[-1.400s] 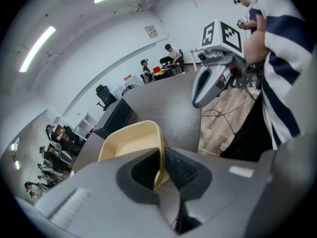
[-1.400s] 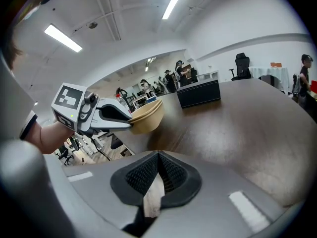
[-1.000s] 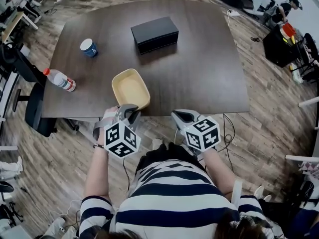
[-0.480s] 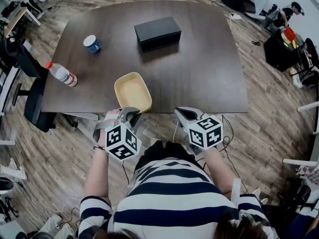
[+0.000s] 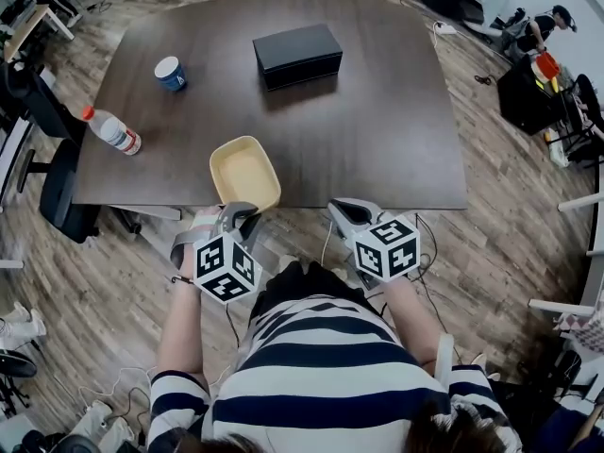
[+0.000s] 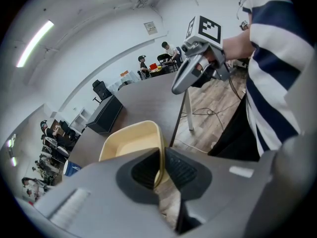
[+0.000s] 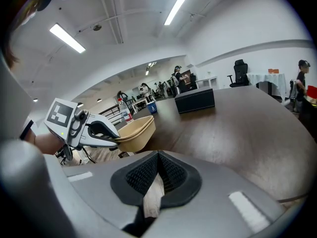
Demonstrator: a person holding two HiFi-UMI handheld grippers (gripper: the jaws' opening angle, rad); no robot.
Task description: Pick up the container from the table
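Gripping the yellow container [image 5: 244, 171] by its near rim, L gripper [image 5: 243, 215] is holding it at the front edge of the table [image 5: 377, 140]; R gripper [image 5: 342, 211] is hovering just off that edge, jaws closed on nothing.

head: overhead, steeply down | gripper views: low, close | shared: table [image 5: 377, 130]
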